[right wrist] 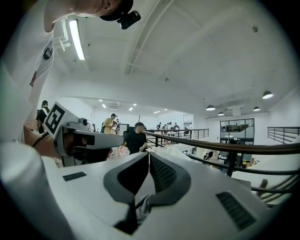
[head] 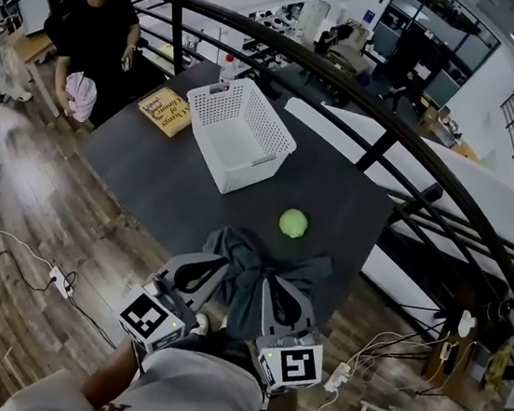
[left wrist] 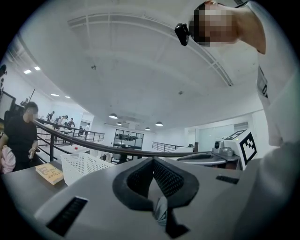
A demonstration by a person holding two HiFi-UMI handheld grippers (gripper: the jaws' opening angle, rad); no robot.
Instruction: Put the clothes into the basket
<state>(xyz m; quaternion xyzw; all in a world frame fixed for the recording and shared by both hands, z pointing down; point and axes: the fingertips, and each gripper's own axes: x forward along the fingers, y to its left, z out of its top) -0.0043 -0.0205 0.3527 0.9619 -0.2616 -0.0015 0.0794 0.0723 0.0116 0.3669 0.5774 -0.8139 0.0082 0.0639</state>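
Note:
A dark grey garment lies bunched at the near edge of the dark table. My left gripper is shut on the garment's left side. My right gripper is shut on its right side. Both grippers tilt upward. In the left gripper view the jaws meet, with a strip of cloth pinched low between them. In the right gripper view the jaws are likewise together on a fold of cloth. The white perforated basket stands farther back on the table with nothing visible in it.
A green ball lies between garment and basket. A yellow book and a small bottle sit at the far side. A person in black stands by the far left corner. A dark railing curves behind the table.

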